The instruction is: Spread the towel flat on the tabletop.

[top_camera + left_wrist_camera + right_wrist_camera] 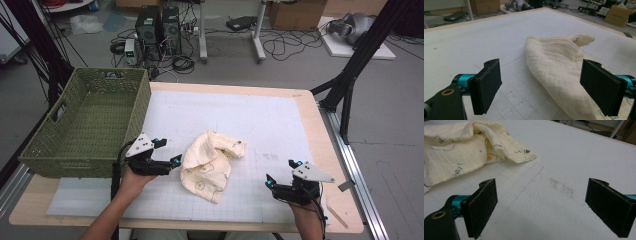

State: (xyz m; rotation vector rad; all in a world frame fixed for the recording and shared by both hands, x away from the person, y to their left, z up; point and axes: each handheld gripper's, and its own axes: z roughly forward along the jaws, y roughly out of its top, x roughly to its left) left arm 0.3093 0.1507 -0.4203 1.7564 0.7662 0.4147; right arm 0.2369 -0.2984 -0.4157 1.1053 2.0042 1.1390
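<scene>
A crumpled cream cloth with small printed figures lies in the middle of the white mat. My left gripper is open just left of the cloth's edge, close to it but apart from it. In the left gripper view the cloth runs between the jaws, nearer the right pad. My right gripper is open over bare mat, well to the right of the cloth. In the right gripper view the cloth lies at the upper left, beyond the left pad.
A green woven basket stands at the table's left side, hanging over the left edge. The wooden table edge frames the mat. Cables, computer boxes and black stand legs are on the floor beyond.
</scene>
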